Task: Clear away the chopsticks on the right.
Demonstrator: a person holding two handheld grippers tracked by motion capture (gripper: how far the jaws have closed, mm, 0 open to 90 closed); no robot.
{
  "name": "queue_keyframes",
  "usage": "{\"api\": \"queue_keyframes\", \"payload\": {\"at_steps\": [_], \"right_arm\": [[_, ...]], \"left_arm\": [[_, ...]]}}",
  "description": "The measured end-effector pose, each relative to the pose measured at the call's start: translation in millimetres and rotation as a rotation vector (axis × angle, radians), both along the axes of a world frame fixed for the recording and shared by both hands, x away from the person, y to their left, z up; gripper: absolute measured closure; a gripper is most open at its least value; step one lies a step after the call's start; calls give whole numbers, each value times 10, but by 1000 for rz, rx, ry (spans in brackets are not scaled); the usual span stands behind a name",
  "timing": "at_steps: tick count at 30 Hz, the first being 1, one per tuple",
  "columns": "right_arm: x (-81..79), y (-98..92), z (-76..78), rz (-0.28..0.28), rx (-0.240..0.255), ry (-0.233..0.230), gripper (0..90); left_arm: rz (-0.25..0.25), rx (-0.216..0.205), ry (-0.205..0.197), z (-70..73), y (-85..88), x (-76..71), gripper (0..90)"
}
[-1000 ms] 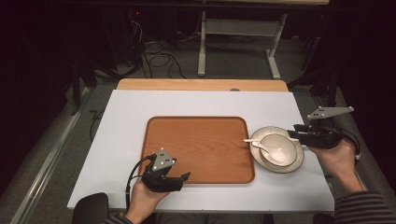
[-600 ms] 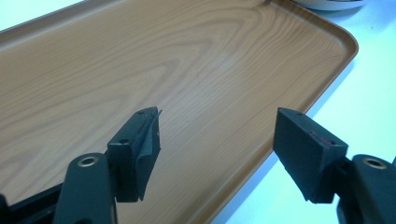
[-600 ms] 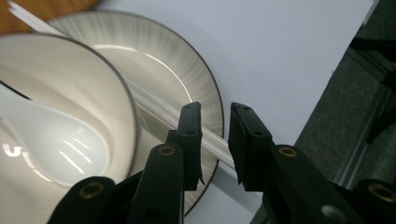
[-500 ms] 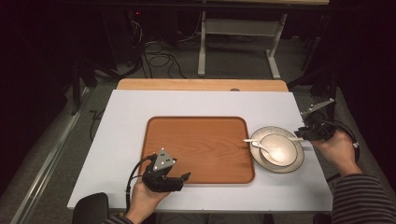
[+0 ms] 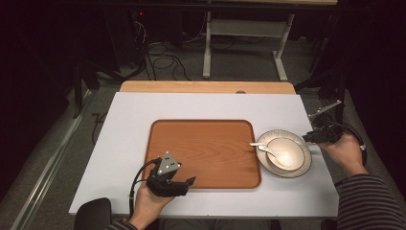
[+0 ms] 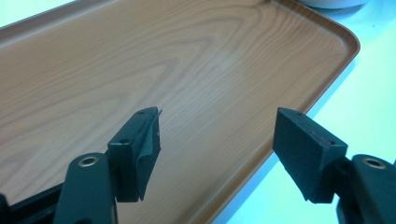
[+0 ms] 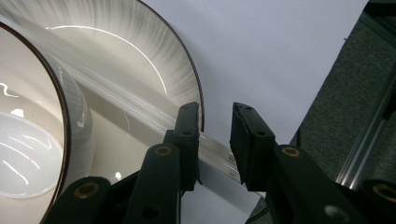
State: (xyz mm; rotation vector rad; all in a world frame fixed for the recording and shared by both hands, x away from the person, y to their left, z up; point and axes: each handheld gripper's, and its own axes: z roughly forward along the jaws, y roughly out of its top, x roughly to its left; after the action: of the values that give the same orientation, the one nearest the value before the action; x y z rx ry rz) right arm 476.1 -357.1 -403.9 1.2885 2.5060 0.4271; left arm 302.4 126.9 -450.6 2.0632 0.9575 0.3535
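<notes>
High view: tray (image 5: 203,151) lies just beside plate (image 5: 287,153) and bowl (image 5: 286,152).

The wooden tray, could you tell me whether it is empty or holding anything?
Empty: the wooden tray shows bare wood grain; the bowl and spoon sit on a plate beside it.
</notes>
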Motion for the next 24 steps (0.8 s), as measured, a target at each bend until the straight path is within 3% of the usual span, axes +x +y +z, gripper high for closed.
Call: {"api": "queue_keyframes", "payload": {"at_steps": [9,24], "right_arm": [[40,10,-37,13,-3,37,717],[72,1,-41,8,33,90,709]], "left_arm": [[-1,3,5,-10,-8,11,324],[-1,3,5,-12,-5,12,324]]}}
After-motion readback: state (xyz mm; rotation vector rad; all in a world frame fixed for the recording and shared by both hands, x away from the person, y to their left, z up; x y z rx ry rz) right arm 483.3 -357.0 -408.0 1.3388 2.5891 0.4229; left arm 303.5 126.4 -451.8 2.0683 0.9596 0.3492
